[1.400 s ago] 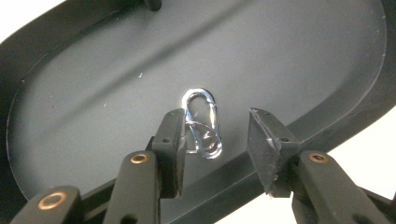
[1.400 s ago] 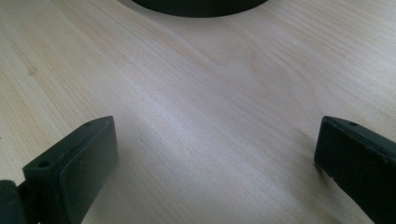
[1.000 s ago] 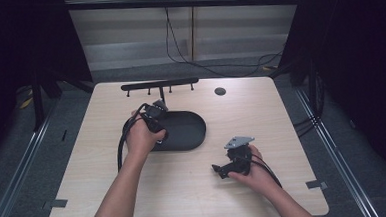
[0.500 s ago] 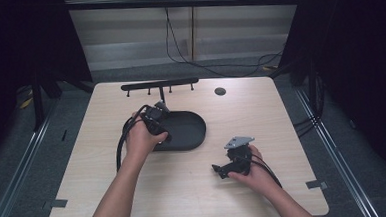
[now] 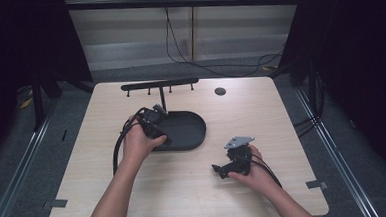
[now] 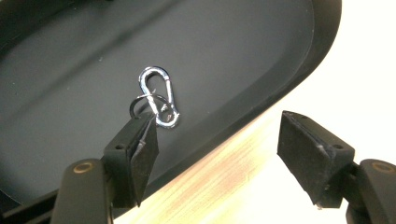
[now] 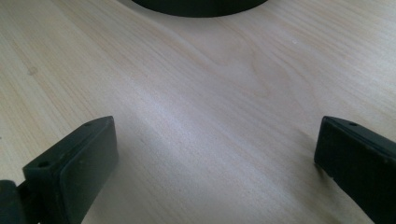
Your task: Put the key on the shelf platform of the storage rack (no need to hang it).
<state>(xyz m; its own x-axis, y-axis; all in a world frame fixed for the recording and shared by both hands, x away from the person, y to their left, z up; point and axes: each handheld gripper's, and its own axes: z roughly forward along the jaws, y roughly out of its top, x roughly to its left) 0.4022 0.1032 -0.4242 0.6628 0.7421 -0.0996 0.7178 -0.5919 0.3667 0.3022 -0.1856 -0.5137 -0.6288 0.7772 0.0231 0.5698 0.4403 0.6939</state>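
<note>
Pick approach, by judgement: left gripper [image 6: 219, 154] hung released near carabiner [image 6: 159, 95] in tray [image 6: 280, 88]; right gripper [image 7: 215, 163] released. Next: centre, clench.

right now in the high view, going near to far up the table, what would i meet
right gripper → left gripper at the black tray's near-left rim → black hook rack at the far edge

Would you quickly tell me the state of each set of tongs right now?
Left tongs: open, holding nothing, over the black tray by the silver carabiner.
Right tongs: open, empty, above the table.
</note>
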